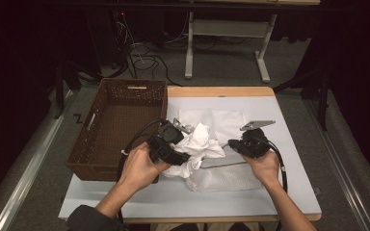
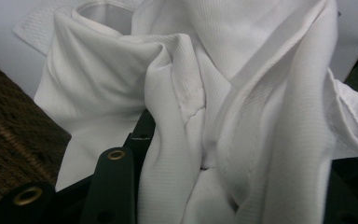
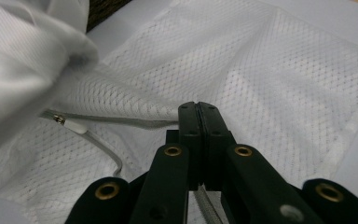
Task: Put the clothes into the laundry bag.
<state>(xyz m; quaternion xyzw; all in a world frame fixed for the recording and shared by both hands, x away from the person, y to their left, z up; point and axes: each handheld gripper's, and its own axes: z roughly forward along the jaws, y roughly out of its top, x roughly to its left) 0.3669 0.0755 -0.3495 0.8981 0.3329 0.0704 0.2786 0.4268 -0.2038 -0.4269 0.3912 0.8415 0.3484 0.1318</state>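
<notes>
The white garment lies bunched on the table beside the basket, over the mesh laundry bag. Your left gripper clamps the garment; your right gripper pinches the bag's zippered edge.

This looks like a lab or recording studio, not a home. Black curtains close in the sides, loose cables sprawl over grey carpet, and a white frame stand sits behind the table, which is covered by a pale sheet.
</notes>
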